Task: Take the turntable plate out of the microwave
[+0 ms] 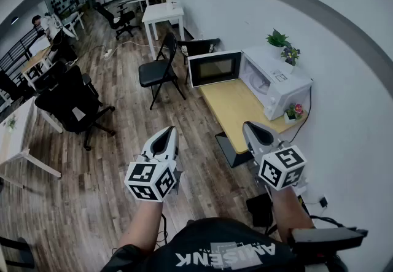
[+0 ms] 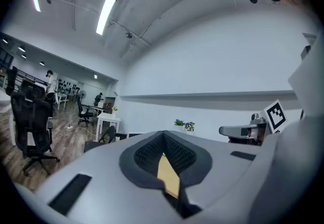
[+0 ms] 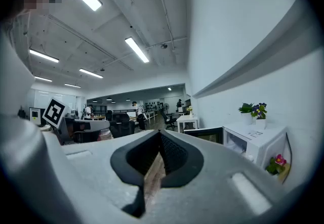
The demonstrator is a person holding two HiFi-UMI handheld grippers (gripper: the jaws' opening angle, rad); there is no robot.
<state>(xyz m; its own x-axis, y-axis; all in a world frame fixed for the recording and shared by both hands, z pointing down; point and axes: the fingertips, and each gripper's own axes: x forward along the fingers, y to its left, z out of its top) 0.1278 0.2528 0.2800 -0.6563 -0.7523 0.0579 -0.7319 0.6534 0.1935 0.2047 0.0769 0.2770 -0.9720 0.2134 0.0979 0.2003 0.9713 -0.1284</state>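
Standing on the table (image 1: 236, 111), the microwave (image 1: 287, 85) has its door (image 1: 214, 68) swung open, with the plate (image 1: 258, 84) inside. Left gripper (image 1: 164, 136) and right gripper (image 1: 256, 129) hover apart from it, jaws pressed together, empty.

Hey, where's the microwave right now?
In the head view the microwave sits right of centre on the wooden table against the white wall, its door swung open, potted plants on top.
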